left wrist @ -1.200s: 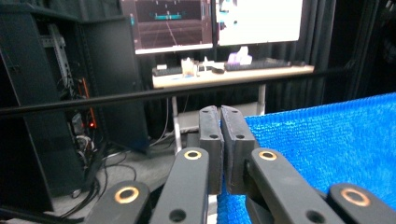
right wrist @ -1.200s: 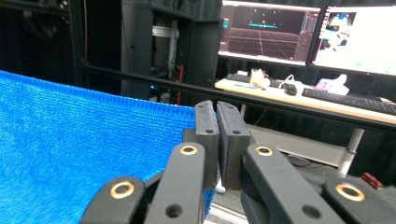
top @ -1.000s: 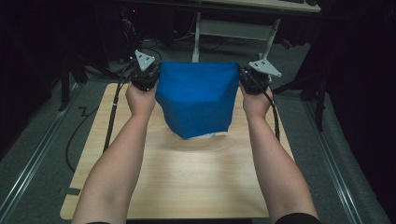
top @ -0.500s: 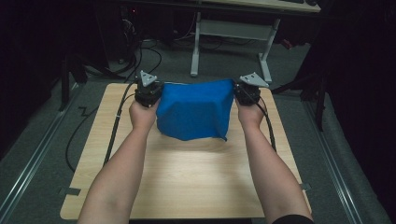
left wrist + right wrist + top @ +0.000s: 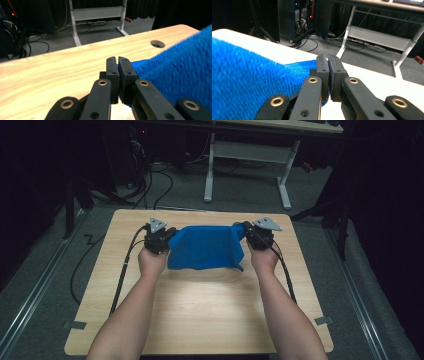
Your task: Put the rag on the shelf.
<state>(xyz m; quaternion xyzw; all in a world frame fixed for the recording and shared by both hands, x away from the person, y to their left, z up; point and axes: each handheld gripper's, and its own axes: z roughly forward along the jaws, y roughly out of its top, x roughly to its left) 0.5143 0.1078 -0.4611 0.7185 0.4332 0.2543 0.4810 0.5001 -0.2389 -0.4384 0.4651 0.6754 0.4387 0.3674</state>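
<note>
I hold a blue towel point(image 5: 206, 247) stretched between my two grippers over the far half of the wooden table point(image 5: 200, 315). My left gripper point(image 5: 169, 236) is clamped on the towel's left corner; in the left gripper view its jaws stand pressed together with blue cloth point(image 5: 180, 75) pinched between them at the tips point(image 5: 118, 62). My right gripper point(image 5: 246, 231) is clamped on the towel's right corner; in the right gripper view its jaws are likewise closed on the cloth point(image 5: 249, 82), which runs off to the left of the tips point(image 5: 328, 60).

From above, the towel's top edge spans from one gripper to the other, and the cloth sags toward me from that edge. Its lower hem lies against the table surface or just above it; I cannot tell which. The right side of the towel folds down in a short flap just beside my right hand point(image 5: 263, 257). My left hand point(image 5: 151, 260) sits just left of the towel.

A round cable hole point(image 5: 157, 44) shows in the table beyond the towel in the left gripper view. A white desk frame point(image 5: 247, 157) stands on the floor beyond the table's far edge.
</note>
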